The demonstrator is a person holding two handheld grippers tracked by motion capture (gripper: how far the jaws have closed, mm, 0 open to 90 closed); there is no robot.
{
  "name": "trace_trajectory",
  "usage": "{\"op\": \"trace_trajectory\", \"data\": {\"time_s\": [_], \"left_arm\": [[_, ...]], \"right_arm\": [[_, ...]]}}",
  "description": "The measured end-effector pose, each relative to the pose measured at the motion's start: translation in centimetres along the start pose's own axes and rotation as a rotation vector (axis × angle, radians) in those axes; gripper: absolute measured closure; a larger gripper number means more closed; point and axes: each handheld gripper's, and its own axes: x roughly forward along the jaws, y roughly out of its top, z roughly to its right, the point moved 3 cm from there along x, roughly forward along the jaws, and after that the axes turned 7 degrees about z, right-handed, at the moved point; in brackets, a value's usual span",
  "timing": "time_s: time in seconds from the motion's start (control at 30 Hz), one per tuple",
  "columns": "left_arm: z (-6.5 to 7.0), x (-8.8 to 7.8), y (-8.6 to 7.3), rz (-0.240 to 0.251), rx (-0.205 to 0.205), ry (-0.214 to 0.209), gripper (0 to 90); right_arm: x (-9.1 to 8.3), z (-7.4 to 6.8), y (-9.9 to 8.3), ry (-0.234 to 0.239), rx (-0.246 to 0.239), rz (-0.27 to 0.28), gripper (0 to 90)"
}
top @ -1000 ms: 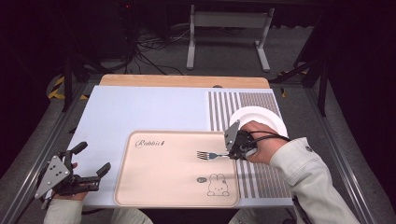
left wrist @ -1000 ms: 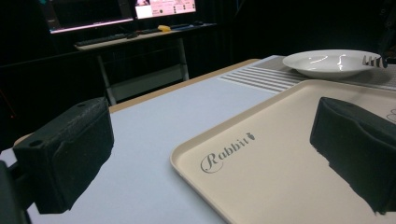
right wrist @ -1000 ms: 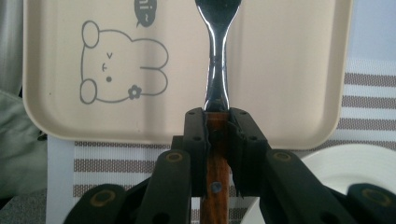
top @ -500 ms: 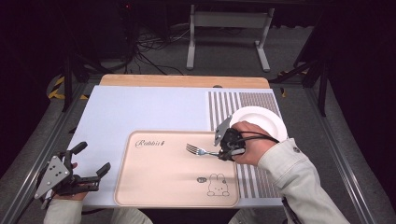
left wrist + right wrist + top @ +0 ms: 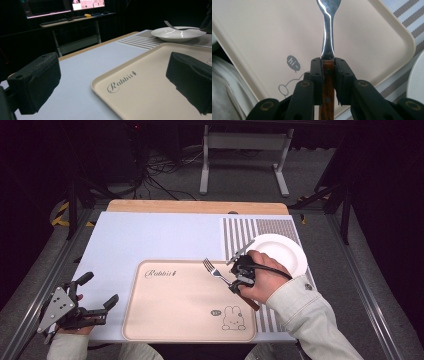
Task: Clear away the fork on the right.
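Fork (image 5: 216, 271), a steel one with a dark wooden handle, hangs above the right part of the beige rectangular plastic tray (image 5: 170, 320) printed with "Rabbit" and a small rabbit drawing. Its tines point toward the tray's far left and its handle is clamped in the right gripper (image 5: 239, 279). In the right gripper view the fork's steel neck (image 5: 327, 32) runs straight out from the jaws, which press on both sides of the wooden handle (image 5: 327, 85), so the grip looks centred and firm.

The step in hand appears to be carrying the fork from the white round ceramic plate (image 5: 285, 251) onto the tray. To do it well, the person should keep the fork level, lower it until it lies flat on a bare stretch of the tray, well inside the raised rim, and let go only once it rests there. Opening the jaws early would let it drop and clatter, while tilting the tines down first risks scraping the tray's surface.

The left gripper (image 5: 95, 306) waits near the tray's near left corner over the pale blue table mat (image 5: 150, 240). Its black jaws stand wide apart with nothing between them, as the left gripper view shows (image 5: 112, 82).
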Motion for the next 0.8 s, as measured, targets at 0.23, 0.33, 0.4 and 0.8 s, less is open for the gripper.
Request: {"op": "trace_trajectory", "data": {"time_s": [0.23,0.33,0.4,0.8], "left_arm": [[0.00,-0.01,0.01,-0.001,0.001,0.002,0.4],[0.01,0.00,0.00,0.001,0.001,0.001,0.4],[0.02,0.02,0.00,0.001,0.000,0.001,0.4],[0.01,0.03,-0.03,-0.001,-0.003,0.001,0.4]], "right_arm": [[0.13,-0.25,-0.10,-0.028,0.178,0.013,78.7],[0.11,-0.32,-0.08,-0.043,0.235,0.022,78.7],[0.10,-0.34,-0.10,-0.044,0.252,0.020,78.6],[0.65,-0.12,-0.37,-0.123,0.391,0.038,78.6]]}}
